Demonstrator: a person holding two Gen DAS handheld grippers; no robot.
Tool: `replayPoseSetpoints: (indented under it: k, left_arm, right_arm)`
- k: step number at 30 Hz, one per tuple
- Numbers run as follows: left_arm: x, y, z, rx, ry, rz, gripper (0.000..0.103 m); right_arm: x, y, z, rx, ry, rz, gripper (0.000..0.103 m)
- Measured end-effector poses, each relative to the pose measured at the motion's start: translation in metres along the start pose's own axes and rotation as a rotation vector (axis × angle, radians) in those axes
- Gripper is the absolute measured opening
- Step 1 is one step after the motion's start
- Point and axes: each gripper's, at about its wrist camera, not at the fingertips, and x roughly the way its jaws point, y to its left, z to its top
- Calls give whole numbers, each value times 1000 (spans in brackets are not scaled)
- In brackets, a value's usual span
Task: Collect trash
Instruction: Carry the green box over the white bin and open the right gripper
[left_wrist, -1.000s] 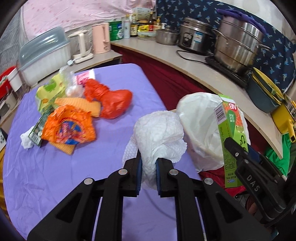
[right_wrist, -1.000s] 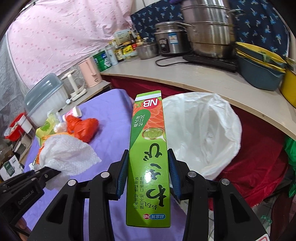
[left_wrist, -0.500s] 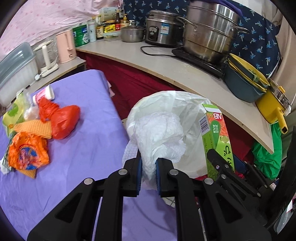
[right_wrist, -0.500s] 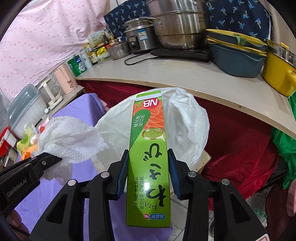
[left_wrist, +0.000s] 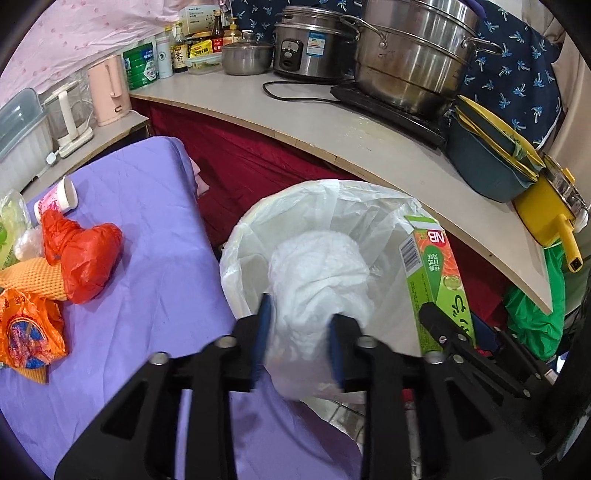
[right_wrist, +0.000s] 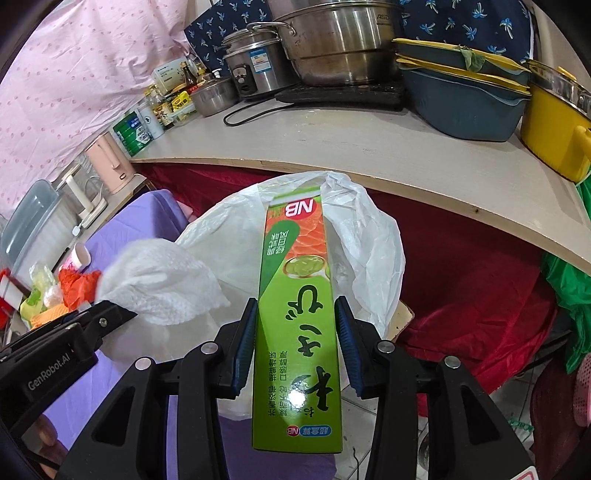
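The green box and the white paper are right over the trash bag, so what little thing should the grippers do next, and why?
Probably just finish opening. The left gripper holds the paper over the bag; the right gripper holds the box there too. Both jaws are already opening, the pads barely off, so both should drop in.

A home kitchen, small and crowded. A curved pale worktop (left_wrist: 332, 122) carries a stacked steel steamer pot (left_wrist: 413, 55) on a black hob, a rice cooker (left_wrist: 310, 44), a small lidded saucepan (left_wrist: 245, 57) and a row of sauce bottles (left_wrist: 199, 40). At its far right stand stacked blue and yellow basins (right_wrist: 461, 96) and a yellow pot (right_wrist: 554, 140) — everyday cookware. A pink kettle (left_wrist: 109, 88) stands on a lower shelf, and patterned fabric hangs behind it all.
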Motion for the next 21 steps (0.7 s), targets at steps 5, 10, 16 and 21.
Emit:
replayPoseSetpoints:
  k: [5,10,16,21]
  left_arm:
    - [-11,7,1,-18,-56,39,71]
    - [-15,19,2,-50,-51,52,74]
    - [-25,34,-3,-88,-64,77,74]
    - [-34,47,-9,-113,-66,97,74]
  right_arm:
    - [-6,1,3,10,-22,3,51]
    - [-15,1,6,20,-42,11,54]
    - [-25,5,4,16,-52,19,55]
    - [-30,20,0,-8,-49,40,59]
